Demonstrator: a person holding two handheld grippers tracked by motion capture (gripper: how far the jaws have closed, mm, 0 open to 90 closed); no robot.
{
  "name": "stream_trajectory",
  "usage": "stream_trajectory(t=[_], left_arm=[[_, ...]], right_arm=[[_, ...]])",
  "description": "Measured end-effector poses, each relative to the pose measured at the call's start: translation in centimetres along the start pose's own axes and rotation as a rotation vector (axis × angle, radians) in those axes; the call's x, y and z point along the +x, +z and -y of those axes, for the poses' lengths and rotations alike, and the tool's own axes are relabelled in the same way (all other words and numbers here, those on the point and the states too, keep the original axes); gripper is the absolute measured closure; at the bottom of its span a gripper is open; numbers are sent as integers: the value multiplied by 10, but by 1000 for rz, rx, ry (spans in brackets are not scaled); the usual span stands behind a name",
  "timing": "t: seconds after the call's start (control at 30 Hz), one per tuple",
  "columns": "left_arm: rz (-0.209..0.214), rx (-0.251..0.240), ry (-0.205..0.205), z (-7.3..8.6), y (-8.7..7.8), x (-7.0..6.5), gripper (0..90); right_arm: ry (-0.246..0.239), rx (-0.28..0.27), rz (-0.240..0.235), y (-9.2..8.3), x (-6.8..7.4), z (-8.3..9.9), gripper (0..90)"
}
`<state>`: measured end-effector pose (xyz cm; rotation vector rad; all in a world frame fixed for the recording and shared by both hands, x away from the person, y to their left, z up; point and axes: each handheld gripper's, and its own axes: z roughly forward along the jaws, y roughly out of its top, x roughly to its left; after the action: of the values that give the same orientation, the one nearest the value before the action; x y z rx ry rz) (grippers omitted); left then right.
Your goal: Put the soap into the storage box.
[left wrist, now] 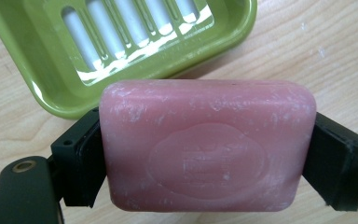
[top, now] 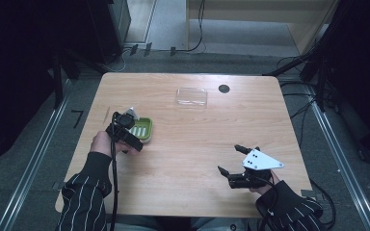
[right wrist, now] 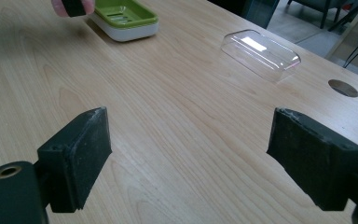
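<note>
A pink bar of soap (left wrist: 207,144) is clamped between the jaws of my left gripper (top: 125,134), held just above the table beside a green soap dish (left wrist: 121,42). The dish (top: 142,130) has a slatted insert and sits at the table's left; in the right gripper view the dish (right wrist: 126,18) lies far off at the top left. A clear plastic lid (top: 191,96) lies upside toward the back middle of the table, also the lid (right wrist: 261,53). My right gripper (top: 231,161) hovers open over the near right of the table, nothing between its pads (right wrist: 79,158).
The wooden table (top: 192,144) has a round dark cable hole (top: 224,88) near its back edge. Bare wood stretches between the two grippers. Cables and metal rails run along the floor around the table.
</note>
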<state>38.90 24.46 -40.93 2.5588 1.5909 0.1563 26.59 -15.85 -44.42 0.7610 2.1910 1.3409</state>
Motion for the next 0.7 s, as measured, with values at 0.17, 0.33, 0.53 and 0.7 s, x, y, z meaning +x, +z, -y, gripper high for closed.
stream_trajectory(t=[0.17,0.33,0.53,0.7], left_arm=[[-4,-1,-2,-3,1,3,138],[-2,-14,-9,-7,0,6,138],[-4,-18,-5,-12,1,8,138],[-1,-27,-9,-16,0,10,138]], right_arm=[[0,1,0,0,0,0,138],[0,2,1,0,0,0,138],[-1,4,2,0,0,0,138],[-2,4,3,0,0,0,138]])
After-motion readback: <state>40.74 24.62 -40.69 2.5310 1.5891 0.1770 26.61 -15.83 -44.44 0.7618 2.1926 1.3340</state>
